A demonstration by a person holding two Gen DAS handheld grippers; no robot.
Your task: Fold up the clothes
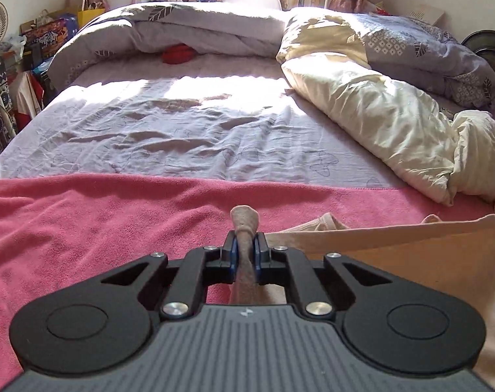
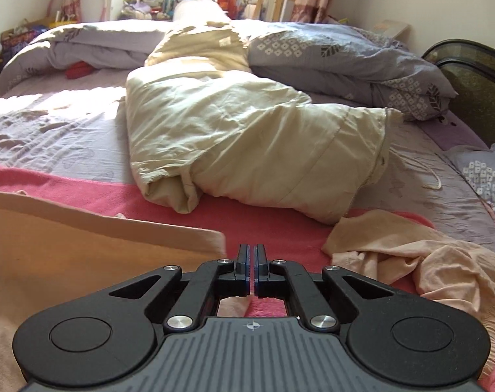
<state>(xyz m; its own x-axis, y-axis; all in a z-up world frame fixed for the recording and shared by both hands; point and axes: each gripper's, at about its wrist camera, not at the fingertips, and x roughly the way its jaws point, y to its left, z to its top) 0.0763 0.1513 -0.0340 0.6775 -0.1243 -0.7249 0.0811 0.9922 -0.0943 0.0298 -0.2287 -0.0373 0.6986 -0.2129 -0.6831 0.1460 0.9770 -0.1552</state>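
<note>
A peach garment (image 1: 394,261) lies spread on a pink towel (image 1: 84,215) at the near end of the bed. My left gripper (image 1: 246,248) is shut on a bunched corner of that garment (image 1: 245,220), which sticks up between the blue pads. In the right wrist view the same garment (image 2: 84,254) lies flat at the left, its edge just left of my right gripper (image 2: 251,261). The right gripper's jaws are shut with only a thin slit between them and nothing in them. A second, crumpled peach garment (image 2: 427,261) lies to its right.
A rolled cream duvet (image 2: 247,137) lies across the bed beyond the towel. A grey patterned quilt (image 2: 345,62) is heaped at the far end, with a red item (image 1: 178,55) by it. The lilac sheet (image 1: 166,130) stretches beyond the towel. Clutter lines the left wall.
</note>
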